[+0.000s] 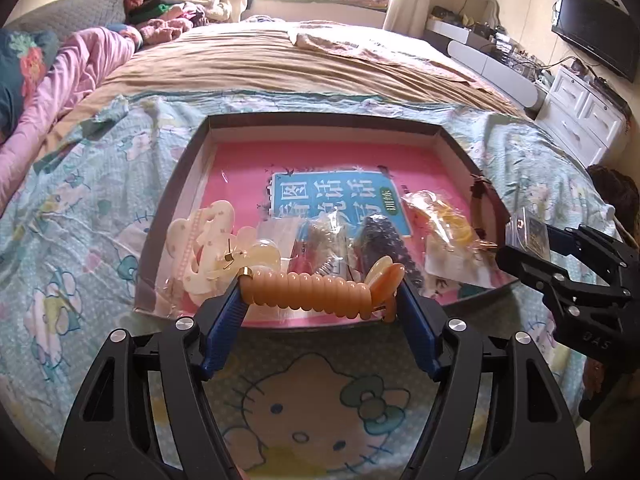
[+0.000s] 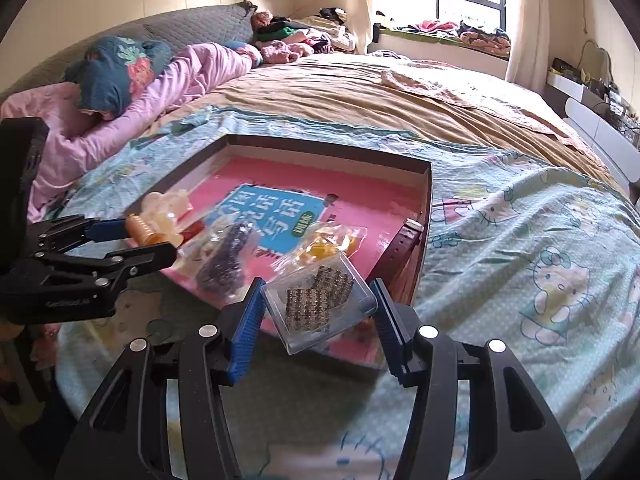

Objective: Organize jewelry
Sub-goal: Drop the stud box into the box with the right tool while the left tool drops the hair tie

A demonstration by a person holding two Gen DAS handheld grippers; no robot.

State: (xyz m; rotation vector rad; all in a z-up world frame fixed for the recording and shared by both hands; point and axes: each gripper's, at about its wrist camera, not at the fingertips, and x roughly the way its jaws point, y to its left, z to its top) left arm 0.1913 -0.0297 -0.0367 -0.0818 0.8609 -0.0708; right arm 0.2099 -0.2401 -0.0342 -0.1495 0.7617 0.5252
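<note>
While the left tool (image 1: pixel 320 294) clamped a coiled orange hair tie (image 1: pixel 308 291) above the tray's (image 1: pixel 320 122) near edge, the right tool (image 2: pixel 318 300) gripped a clear box of rhinestone clips (image 2: pixel 320 304) over the tray's right corner on the bed (image 2: pixel 520 220).

I can't read the blurred, upside-down characters on the blue printed label (image 1: pixel 340 204) in the shallow dark-walled tray (image 1: pixel 320 122). At three o'clock in the left wrist view, the right gripper (image 1: pixel 532 240) hides most of its clear plastic case (image 1: pixel 530 230). The brown leather strap (image 2: pixel 402 248) is partly behind that case.
</note>
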